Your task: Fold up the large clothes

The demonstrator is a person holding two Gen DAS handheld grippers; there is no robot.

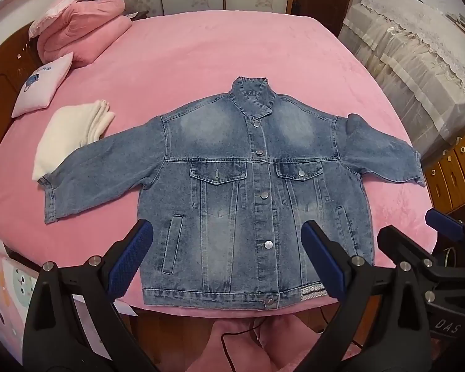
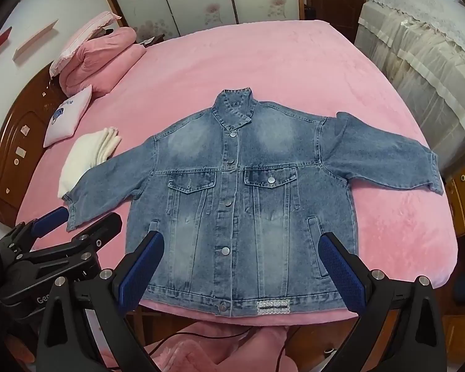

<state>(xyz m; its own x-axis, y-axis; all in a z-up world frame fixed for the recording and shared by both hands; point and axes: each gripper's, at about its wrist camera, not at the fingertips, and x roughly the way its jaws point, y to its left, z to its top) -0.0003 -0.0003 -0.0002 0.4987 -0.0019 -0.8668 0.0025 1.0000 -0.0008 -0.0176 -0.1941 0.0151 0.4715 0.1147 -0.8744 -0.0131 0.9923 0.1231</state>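
A blue denim jacket [image 1: 232,161] [image 2: 201,155] lies flat and buttoned on the pink bed [image 1: 201,55] [image 2: 232,62]. Its front faces up, the collar points away, and the hem sits at the near edge. Both sleeves spread sideways. The left cuff [image 1: 51,198] lies beside a folded white cloth [image 1: 74,130]. My left gripper [image 1: 226,224] [image 2: 86,215] hovers open above the hem's left half, nothing between its blue pads. My right gripper [image 2: 241,236] [image 1: 407,223] hovers open above the hem's right half, also empty. Neither touches the denim.
A folded pink quilt [image 1: 86,31] and a small printed pillow [image 1: 43,83] lie at the far left by the wooden headboard [image 1: 3,71]. Furniture under a lace cover [image 1: 418,62] stands on the right, with wooden drawers [image 1: 455,173] nearer. A cable [image 1: 232,338] trails below the bed's near edge.
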